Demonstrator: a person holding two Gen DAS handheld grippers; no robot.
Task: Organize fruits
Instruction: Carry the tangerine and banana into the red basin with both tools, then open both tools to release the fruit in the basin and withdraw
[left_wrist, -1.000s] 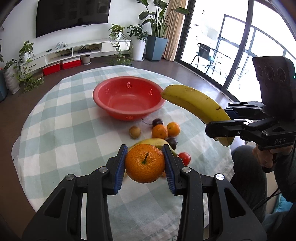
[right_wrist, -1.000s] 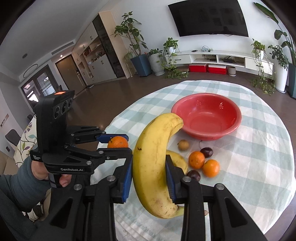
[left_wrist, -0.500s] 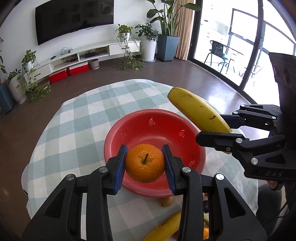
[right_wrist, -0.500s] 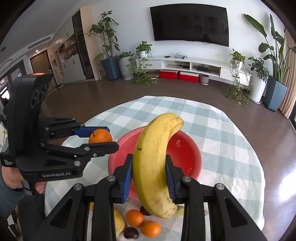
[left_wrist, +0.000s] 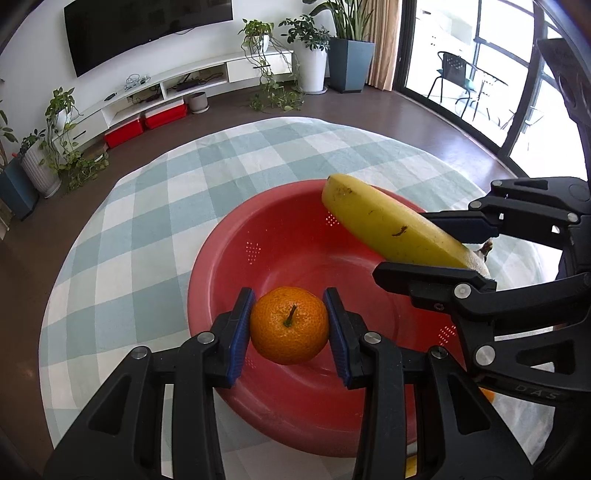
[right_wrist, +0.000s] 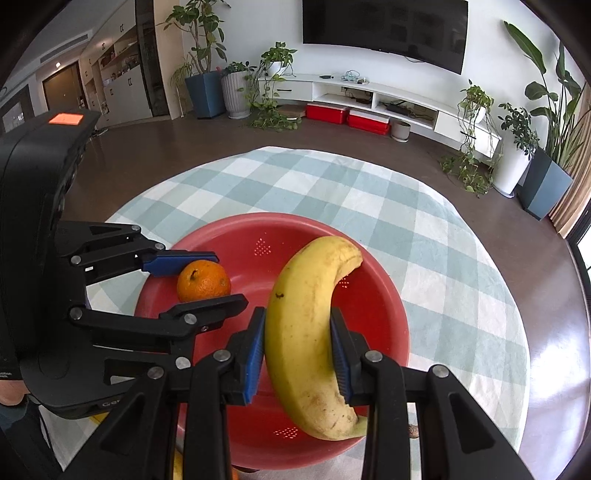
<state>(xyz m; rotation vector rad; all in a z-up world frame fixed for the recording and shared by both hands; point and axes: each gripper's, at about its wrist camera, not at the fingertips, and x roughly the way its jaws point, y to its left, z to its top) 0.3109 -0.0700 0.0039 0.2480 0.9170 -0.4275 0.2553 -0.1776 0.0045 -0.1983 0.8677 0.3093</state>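
A: Left wrist view. Left gripper (left_wrist: 290, 325) clamped on the orange (left_wrist: 290, 325), hanging over the near side of the red bowl (left_wrist: 221, 258). Right gripper (left_wrist: 447, 247) comes in from the right, clamped on the banana (left_wrist: 388, 227), over the bowl's far right.

B: Risks?

A: Tools sit close, so they could knock together on release. Orange is round and could roll or bounce off the bowl wall if let go from up here. Surface: round table under a green-white checked cloth (left_wrist: 147, 206). TV and plants along the far wall, glass doors far right.

B: Right wrist view?

A: Same grips: banana (right_wrist: 306, 332) upright between the blue pads (right_wrist: 255, 350), orange (right_wrist: 203, 280) to its left. A long banana could end up propped on the rim and tip out, or land on the orange. Brown floor, cabinets far left.
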